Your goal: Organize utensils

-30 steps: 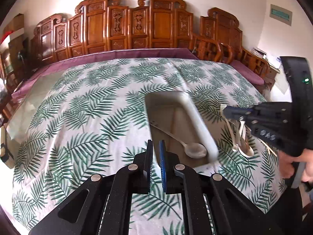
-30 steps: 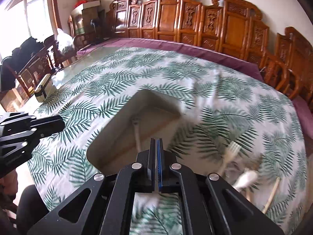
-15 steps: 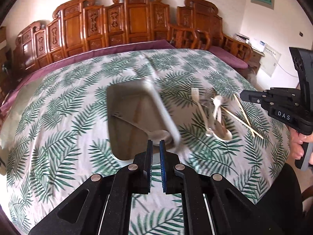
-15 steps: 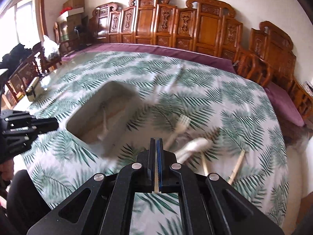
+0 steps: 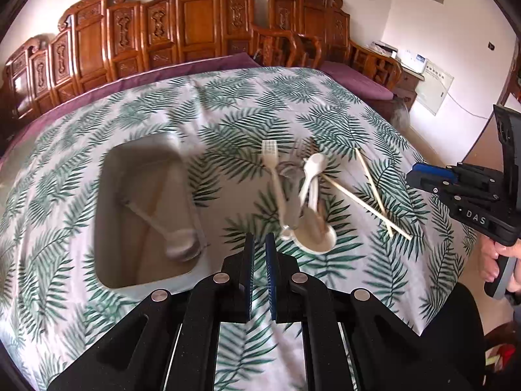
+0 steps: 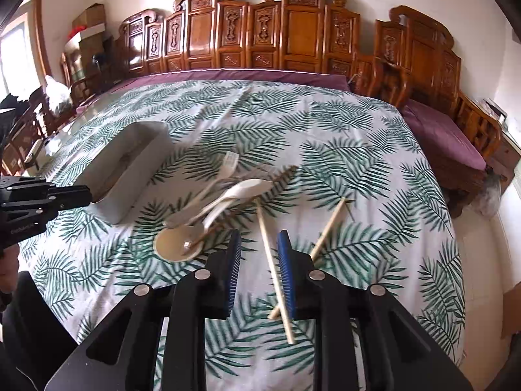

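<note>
A grey tray (image 5: 110,176) lies on the leaf-print tablecloth with a metal spoon (image 5: 169,231) in it. To its right is a pile with a white fork (image 5: 273,169), white spoons (image 5: 311,176) and a round ladle spoon (image 5: 316,238). Two wooden chopsticks (image 5: 364,200) lie crossed further right. My left gripper (image 5: 259,254) is shut and empty, above the cloth between tray and pile. My right gripper (image 6: 259,255) is open, low over the cloth, with one chopstick (image 6: 272,260) between its fingers. The tray (image 6: 130,176) and pile (image 6: 208,205) show left of it.
Carved wooden chairs (image 6: 293,32) ring the far side of the table. A purple cushion (image 6: 446,133) lies at the right. The table edge (image 6: 456,293) falls off to the right of the chopsticks. Boxes and clutter (image 6: 84,36) stand far left.
Both grippers have swung right, from the tray toward the utensil pile. My right gripper has opened and now straddles a chopstick. The left gripper stayed shut.
</note>
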### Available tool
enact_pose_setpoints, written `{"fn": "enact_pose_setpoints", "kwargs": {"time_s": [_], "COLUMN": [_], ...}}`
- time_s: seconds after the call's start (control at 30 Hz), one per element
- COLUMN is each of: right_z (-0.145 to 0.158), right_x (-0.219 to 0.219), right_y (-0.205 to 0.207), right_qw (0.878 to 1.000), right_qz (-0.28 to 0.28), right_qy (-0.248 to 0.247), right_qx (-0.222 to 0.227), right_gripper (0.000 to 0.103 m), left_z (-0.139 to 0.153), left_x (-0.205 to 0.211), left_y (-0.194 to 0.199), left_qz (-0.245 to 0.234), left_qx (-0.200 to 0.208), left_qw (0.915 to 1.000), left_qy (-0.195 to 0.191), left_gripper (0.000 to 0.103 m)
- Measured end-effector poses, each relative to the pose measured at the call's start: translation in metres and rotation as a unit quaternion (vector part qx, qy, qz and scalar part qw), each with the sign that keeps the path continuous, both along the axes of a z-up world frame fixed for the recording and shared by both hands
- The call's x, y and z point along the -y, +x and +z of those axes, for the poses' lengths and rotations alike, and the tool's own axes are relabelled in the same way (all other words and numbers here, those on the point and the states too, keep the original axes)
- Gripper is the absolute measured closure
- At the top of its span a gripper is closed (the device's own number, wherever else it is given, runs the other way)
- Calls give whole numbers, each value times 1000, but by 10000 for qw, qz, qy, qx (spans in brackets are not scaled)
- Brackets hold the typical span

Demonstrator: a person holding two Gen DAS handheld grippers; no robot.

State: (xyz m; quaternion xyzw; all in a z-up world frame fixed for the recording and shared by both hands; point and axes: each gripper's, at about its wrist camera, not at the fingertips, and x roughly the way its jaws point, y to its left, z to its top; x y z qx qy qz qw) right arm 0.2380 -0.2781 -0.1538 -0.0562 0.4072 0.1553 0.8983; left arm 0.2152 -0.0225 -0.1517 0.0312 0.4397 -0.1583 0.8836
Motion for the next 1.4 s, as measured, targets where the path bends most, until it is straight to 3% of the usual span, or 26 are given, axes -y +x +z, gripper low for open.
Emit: {"fn": "enact_pose_setpoints", "kwargs": {"time_s": [0.5, 0.6, 0.83, 1.4], "right_z": [-29, -30, -34, -32], "right_x": [32, 33, 38, 45], "right_y": [8, 9, 12, 14], "right_qw": [9996, 9995, 9993, 9988], "right_qz": [-166, -165, -184, -259], "right_qy": [111, 156, 155, 281], "right_qx": [-209, -234, -280, -293], "right_gripper": [77, 77, 77, 77], "left_z": [-38, -43, -58, -71], "left_x": [54, 62, 79, 87], "left_y": [64, 77, 107, 115], "left_qz": [-253, -271, -334, -491], "left_qx": [-436, -492, -755, -1087], "left_qw": [9983, 9980, 9960, 9919], "left_qy": [286, 305, 353, 436], "left_gripper": [97, 84, 83, 84]}}
